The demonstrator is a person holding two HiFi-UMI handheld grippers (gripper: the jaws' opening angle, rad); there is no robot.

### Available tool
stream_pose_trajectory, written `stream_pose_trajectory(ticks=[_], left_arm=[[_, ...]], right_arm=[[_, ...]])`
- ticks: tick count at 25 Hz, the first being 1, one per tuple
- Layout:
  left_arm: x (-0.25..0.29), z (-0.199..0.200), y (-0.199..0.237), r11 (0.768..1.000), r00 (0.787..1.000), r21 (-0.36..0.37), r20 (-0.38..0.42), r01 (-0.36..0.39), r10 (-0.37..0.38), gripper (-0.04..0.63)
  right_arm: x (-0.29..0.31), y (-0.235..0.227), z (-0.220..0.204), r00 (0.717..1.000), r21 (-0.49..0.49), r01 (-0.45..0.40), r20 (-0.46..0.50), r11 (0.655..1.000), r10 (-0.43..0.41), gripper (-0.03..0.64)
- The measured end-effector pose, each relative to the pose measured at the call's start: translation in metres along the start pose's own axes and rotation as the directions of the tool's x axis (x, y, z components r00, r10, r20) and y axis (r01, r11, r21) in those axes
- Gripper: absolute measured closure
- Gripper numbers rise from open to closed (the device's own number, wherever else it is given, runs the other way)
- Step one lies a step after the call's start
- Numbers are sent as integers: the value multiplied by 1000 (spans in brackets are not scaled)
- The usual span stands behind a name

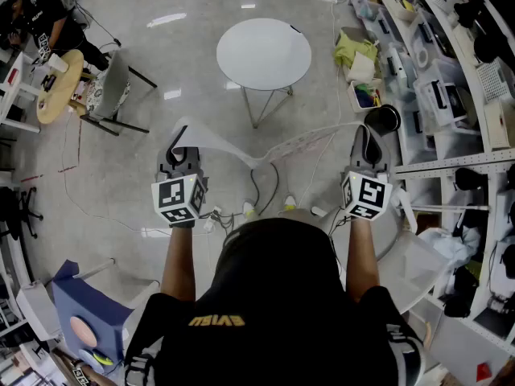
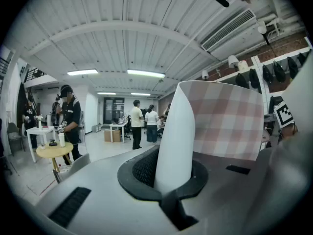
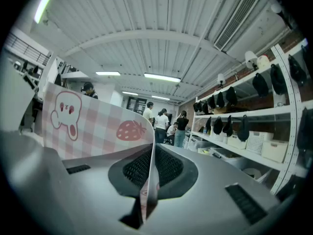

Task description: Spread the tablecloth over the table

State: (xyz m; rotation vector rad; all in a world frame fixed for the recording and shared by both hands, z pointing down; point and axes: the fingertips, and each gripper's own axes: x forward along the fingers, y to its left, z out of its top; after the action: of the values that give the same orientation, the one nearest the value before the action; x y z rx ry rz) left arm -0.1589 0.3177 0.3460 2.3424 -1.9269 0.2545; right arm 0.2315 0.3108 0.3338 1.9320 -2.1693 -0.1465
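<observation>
You hold the tablecloth (image 1: 302, 143) stretched mid-frame. Your left tool (image 1: 180, 151) clamps one end and your right tool (image 1: 366, 145) the other, both below the round table (image 1: 263, 53) at upper centre.

Thin, smooth pink-checked tablecloth (image 3: 98, 126); smooth matt white table (image 1: 264, 53); glossy pale floor (image 1: 201, 103).

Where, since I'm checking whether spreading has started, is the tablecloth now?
In the head view the tablecloth hangs in the air between the left gripper and right gripper, both shut on it, short of the round white table ahead.
</observation>
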Motion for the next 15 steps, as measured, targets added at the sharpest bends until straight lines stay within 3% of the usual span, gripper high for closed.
stream_pose_trajectory(ticks=[4,12,15], left_arm=[[5,3,1,1000,1000,-6,25,-12,12,575],[3,8,-1,1000,999,28,43,-8,7,575],[0,8,0,992,1000,128,21,-8,5,575]], right_arm=[[3,-17,7,999,-64,35,25,997,-34,612],[-5,-26,2,1000,12,2,28,1000,-2,612],[-7,-27,-3,1000,53,10,0,999,-10,611]])
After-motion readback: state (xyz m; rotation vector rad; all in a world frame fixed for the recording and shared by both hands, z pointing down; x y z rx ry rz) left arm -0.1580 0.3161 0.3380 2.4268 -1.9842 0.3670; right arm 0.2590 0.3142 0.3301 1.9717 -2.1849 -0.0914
